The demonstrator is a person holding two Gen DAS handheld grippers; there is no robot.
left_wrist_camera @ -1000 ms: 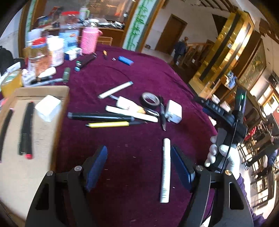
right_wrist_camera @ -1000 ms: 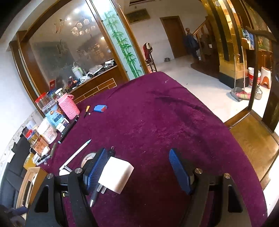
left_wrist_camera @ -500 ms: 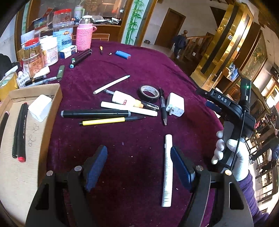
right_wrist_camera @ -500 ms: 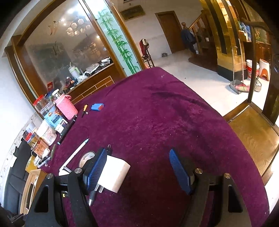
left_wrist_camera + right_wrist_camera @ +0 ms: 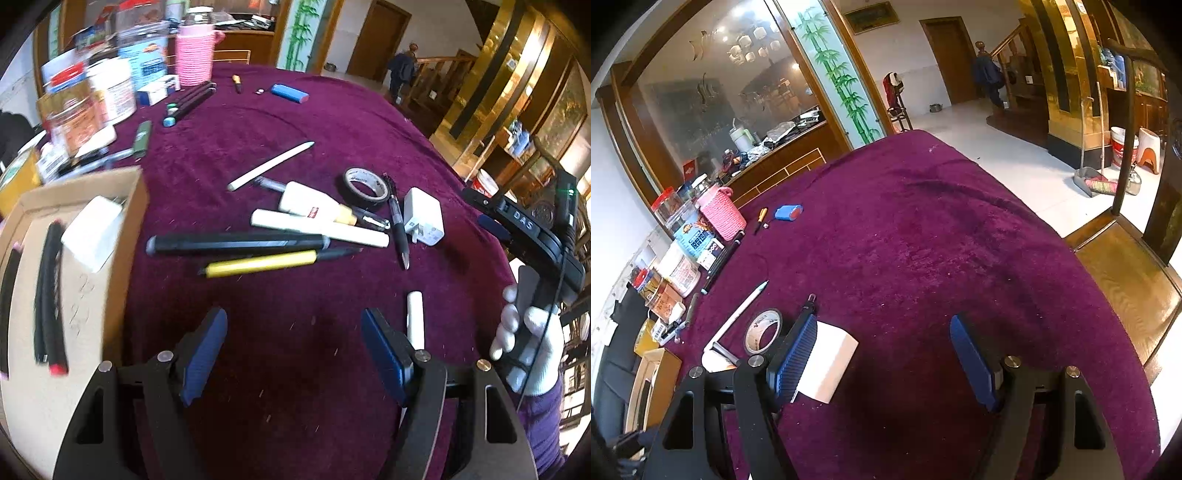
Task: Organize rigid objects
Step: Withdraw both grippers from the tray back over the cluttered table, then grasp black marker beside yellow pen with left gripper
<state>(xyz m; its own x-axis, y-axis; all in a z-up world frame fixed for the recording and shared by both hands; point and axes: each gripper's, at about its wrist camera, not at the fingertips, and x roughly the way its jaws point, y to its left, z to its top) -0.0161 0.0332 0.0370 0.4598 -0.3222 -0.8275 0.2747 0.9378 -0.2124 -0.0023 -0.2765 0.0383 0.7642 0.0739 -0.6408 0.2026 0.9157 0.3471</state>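
White tube (image 5: 415, 320) partly behind spread left tongs (image 5: 295, 350).

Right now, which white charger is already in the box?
The white charger inside the cardboard box, beside the black pens; the other charger lies on the cloth by the tape.

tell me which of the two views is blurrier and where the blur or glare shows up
Left wrist view is the blurrier: the jars and cardboard box at its left edge are smeared, while the roll of tape mid-frame stays fairly sharp. Right wrist view is crisp on the purple tablecloth, with ceiling lights reflecting as glare in the glass partition. Both bend straight lines toward the edges, fisheye style.
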